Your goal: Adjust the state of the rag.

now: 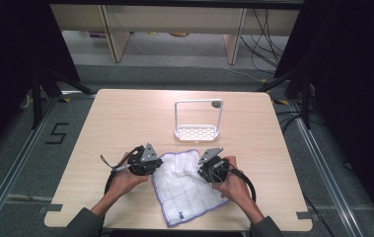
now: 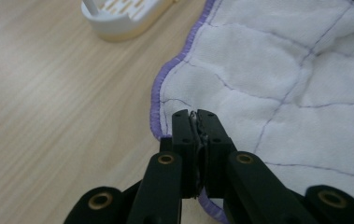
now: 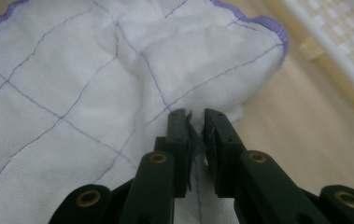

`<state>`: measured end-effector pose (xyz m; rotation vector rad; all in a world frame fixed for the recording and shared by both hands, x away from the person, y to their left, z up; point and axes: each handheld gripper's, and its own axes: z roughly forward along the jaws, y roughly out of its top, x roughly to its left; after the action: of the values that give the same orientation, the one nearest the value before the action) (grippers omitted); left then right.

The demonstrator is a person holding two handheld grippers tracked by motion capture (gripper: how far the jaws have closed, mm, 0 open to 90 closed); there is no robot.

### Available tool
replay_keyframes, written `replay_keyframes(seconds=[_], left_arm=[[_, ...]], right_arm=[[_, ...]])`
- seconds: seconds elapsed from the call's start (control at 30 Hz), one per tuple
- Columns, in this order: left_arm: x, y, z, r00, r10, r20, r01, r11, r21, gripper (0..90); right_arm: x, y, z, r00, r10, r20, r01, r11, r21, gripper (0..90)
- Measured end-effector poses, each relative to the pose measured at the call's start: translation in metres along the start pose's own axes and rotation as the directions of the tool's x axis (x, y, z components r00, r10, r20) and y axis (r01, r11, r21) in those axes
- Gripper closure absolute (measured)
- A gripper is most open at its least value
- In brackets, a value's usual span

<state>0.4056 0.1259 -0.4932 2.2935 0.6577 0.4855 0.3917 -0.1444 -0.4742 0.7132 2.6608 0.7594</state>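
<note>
Left gripper (image 2: 195, 116): jaws pressed together on the purple-hemmed left edge of the white quilted cloth (image 1: 187, 185), which lies on the desk (image 1: 125, 118) just in front of the white rack (image 1: 198, 121). Right gripper (image 3: 194, 116): jaws nearly together, pinching a fold at the cloth's right edge, nearer the rack. Cloth bunched at its far side, touching neither rack nor desk edge.

On the pale wooden table (image 1: 125, 118), a white quilted cloth with purple edging (image 1: 187, 190) lies just nearer than the white plastic rack with a tall handle (image 1: 198, 121). The left gripper (image 1: 151, 162) and right gripper (image 1: 205, 167) sit at the cloth's left and right edges.
</note>
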Motion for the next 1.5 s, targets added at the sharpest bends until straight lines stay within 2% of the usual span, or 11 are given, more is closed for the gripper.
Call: replay_keyframes(seconds=[0.2,0.33,0.4,0.5,0.53,0.63,0.97,1.13,1.3,1.4,1.5], left_arm=[[-0.003,-0.012,-0.009,0.9999,0.002,0.015,-0.003,0.9999,0.014,86.1],[-0.001,-0.014,-0.009,0.9999,0.008,0.01,-0.008,0.9998,0.017,85.9],[-0.001,-0.014,-0.008,1.0,-0.002,0.008,0.002,0.9998,0.019,85.8],[-0.001,-0.014,-0.008,0.9999,-0.009,0.005,0.009,0.9999,0.011,85.7],[0.0,-0.013,-0.008,0.9999,-0.002,0.011,0.002,0.9999,0.014,85.7],[0.002,-0.014,-0.006,1.0,-0.004,0.003,0.004,0.9998,0.021,85.7],[0.002,-0.015,-0.005,0.9998,-0.018,0.007,0.018,0.9996,0.02,85.3],[0.001,-0.016,-0.004,0.9997,-0.022,0.01,0.022,0.9996,0.018,85.6],[0.002,-0.014,-0.007,0.9998,-0.013,0.011,0.013,0.9999,0.004,86.3],[0.003,-0.01,-0.016,0.9997,-0.025,0.009,0.025,0.999,-0.036,86.4],[0.006,0.001,-0.03,0.9999,-0.01,-0.013,0.009,0.9969,-0.078,86.6]], right_arm=[[-0.005,-0.003,-0.011,0.9894,0.117,-0.086,-0.123,0.991,-0.062,72.1],[-0.022,0.001,-0.021,0.9838,0.174,-0.04,-0.178,0.978,-0.108,64.9],[-0.033,0.004,-0.022,0.9736,0.226,-0.029,-0.228,0.966,-0.125,62.9],[-0.047,0.004,-0.018,0.9688,0.248,-0.01,-0.247,0.963,-0.11,62.3],[-0.048,0.004,-0.015,0.9595,0.281,-0.024,-0.282,0.954,-0.106,62.3],[-0.055,0.003,-0.005,0.9619,0.271,-0.036,-0.273,0.96,-0.066,60.8],[-0.034,0.007,0.026,0.9857,0.164,-0.038,-0.163,0.986,0.037,53.6],[-0.032,0.005,0.029,0.9791,0.199,-0.044,-0.196,0.979,0.055,62.4],[-0.035,-0.001,0.028,0.9666,0.213,-0.142,-0.214,0.977,0.015,85.6],[-0.037,-0.001,0.018,0.9657,0.227,-0.125,-0.231,0.973,-0.016,88.7],[-0.038,0.002,-0.015,0.9732,0.218,-0.072,-0.225,0.97,-0.094,89.2]])
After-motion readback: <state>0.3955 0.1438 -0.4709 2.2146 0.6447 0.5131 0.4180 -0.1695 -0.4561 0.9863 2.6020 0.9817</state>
